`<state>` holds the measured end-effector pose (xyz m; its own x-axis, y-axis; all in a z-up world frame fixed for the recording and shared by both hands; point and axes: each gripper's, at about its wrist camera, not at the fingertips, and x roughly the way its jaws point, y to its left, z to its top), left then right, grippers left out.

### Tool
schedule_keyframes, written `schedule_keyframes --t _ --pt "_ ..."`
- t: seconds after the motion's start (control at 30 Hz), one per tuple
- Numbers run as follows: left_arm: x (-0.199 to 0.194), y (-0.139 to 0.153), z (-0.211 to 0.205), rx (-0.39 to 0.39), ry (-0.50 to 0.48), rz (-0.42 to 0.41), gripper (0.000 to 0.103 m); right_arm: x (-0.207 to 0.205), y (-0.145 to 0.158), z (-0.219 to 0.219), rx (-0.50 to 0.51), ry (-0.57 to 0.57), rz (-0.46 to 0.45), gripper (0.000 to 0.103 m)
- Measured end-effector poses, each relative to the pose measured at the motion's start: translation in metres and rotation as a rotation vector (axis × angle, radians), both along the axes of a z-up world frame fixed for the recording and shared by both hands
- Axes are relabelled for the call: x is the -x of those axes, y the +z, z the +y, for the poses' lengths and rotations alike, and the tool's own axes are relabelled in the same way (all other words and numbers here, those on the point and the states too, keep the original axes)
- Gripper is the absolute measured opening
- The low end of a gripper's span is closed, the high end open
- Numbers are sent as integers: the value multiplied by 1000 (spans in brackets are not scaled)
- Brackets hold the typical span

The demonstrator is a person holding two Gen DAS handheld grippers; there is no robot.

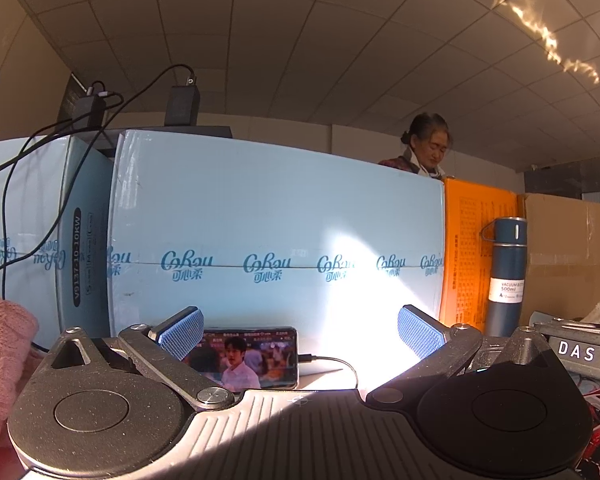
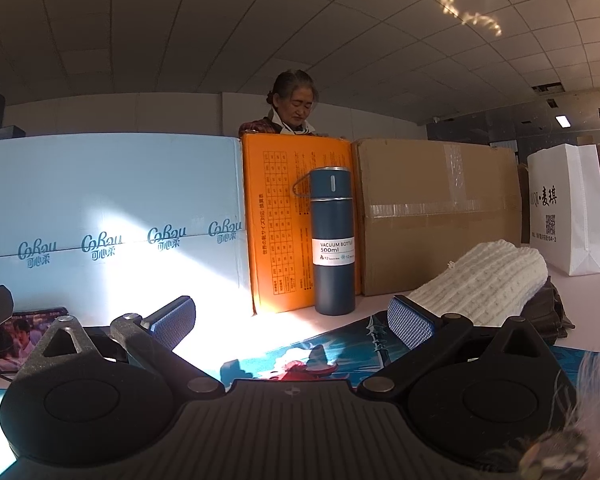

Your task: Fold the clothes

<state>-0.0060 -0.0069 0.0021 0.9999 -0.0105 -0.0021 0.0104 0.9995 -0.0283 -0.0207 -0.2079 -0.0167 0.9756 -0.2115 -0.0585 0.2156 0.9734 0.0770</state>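
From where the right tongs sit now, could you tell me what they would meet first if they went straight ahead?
Probably the dark blue vacuum bottle, which stands upright just right of centre between the open right tongs, in front of the orange box. Depth is hard to judge through the fisheye, so a near miss leftward onto the box is possible.

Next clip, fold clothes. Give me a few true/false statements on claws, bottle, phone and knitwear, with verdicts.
1. Both claws are open and empty: left claw, right claw. True.
2. The blue bottle lies on its side. False: it stands upright before the orange box.
3. The phone has its screen lit, with a cable plugged in. True.
4. The white knit is gripped by the right claw. False: it lies on the table, untouched.
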Motion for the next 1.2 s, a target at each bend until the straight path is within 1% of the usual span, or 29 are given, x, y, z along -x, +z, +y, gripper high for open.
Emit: schedule_keyframes --t 1.2 --pt "0 -3 -2 -11 -11 3 103 1 1 1 8 19 -5 103"
